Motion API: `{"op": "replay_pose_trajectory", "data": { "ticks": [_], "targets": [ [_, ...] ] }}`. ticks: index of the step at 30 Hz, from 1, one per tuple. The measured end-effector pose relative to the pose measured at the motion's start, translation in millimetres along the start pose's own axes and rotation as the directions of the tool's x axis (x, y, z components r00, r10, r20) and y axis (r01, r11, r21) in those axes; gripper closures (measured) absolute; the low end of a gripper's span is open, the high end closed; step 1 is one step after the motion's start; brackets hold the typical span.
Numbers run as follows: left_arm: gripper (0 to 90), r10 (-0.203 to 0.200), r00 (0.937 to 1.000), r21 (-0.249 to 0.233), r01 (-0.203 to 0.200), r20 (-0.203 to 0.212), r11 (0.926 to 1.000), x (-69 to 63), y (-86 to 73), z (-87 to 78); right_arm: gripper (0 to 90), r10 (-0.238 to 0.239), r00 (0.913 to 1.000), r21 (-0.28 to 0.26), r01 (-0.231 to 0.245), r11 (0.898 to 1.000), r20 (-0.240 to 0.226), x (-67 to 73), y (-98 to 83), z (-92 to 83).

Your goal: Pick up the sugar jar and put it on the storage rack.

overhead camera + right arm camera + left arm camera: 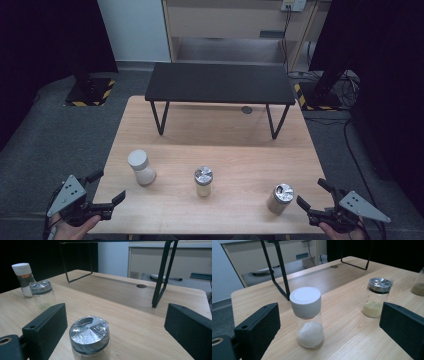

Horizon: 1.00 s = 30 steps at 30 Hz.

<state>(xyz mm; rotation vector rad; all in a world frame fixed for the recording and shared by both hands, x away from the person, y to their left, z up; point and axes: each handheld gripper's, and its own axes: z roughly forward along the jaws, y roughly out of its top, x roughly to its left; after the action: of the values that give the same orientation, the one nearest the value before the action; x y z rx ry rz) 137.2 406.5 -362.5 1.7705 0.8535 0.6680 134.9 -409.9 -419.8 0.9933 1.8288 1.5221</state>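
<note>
Left gripper point(109, 191) is hovering wide open near the white-capped jar point(141, 167), gripping nothing; right gripper point(311, 195) is gaping empty beside the foil-topped jar point(280, 199) at right.

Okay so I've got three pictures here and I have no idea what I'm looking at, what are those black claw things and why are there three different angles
The black claws are two hand-held grippers: a person holds one in each hand. The wide picture comes from a camera above the table, showing the left gripper and the right gripper at the near edge. The other two pictures come from small cameras riding on each gripper, looking out between its two black jaws.

On the wooden table stand three small jars: a white-capped jar holding white powder, a middle jar with a shiny lid and yellowish grains, and a right jar, also shiny-lidded. A black metal stand sits at the far side.

Nothing is held. Both grippers are open, each facing its nearest jar.
</note>
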Motion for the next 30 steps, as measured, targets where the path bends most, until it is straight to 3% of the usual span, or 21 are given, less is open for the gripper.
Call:
{"op": "replay_pose_trajectory", "data": {
  "ticks": [1, 4, 14, 22, 23, 30],
  "targets": [
    [2.2, 0.016, 0.9999, 0.026, -0.016, -0.003, 0.9995, 1.1, 8.0, -1.4, 5.3, -0.001, 1.0000, 0.001, 0.001, 1.000, 0.000, 0.1, 0.1, 0.0],
    [2.2, 0.027, 0.9996, 0.041, -0.027, -0.002, 0.9988, 3.6, 17.4, -4.1, 5.3, -0.001, 1.0000, 0.002, 0.001, 1.000, -0.001, 0.2, 0.2, 0.4],
    [2.3, 0.042, 0.9988, 0.071, -0.043, 0.026, 0.9965, 12.8, 43.9, -6.9, 5.3, -0.004, 1.0000, 0.003, 0.004, 1.000, -0.001, 1.1, 0.7, 0.5],
    [2.3, 0.062, 0.9970, 0.107, -0.067, 0.045, 0.9920, 18.4, 64.0, 3.5, 5.3, -0.004, 1.0000, 0.003, 0.004, 1.000, -0.002, 1.1, 0.7, 0.5],
    [2.3, 0.077, 0.9960, 0.127, -0.082, 0.045, 0.9886, 18.5, 68.8, 7.2, 5.3, -0.003, 1.0000, 0.003, 0.003, 1.000, -0.002, 1.1, 0.8, 0.4],
    [2.4, 0.070, 0.9963, 0.156, -0.077, 0.050, 0.9848, 25.0, 75.9, 17.4, 5.3, -0.005, 1.0000, 0.003, 0.005, 1.000, -0.004, 1.1, 0.7, 0.4]
  ]
}}
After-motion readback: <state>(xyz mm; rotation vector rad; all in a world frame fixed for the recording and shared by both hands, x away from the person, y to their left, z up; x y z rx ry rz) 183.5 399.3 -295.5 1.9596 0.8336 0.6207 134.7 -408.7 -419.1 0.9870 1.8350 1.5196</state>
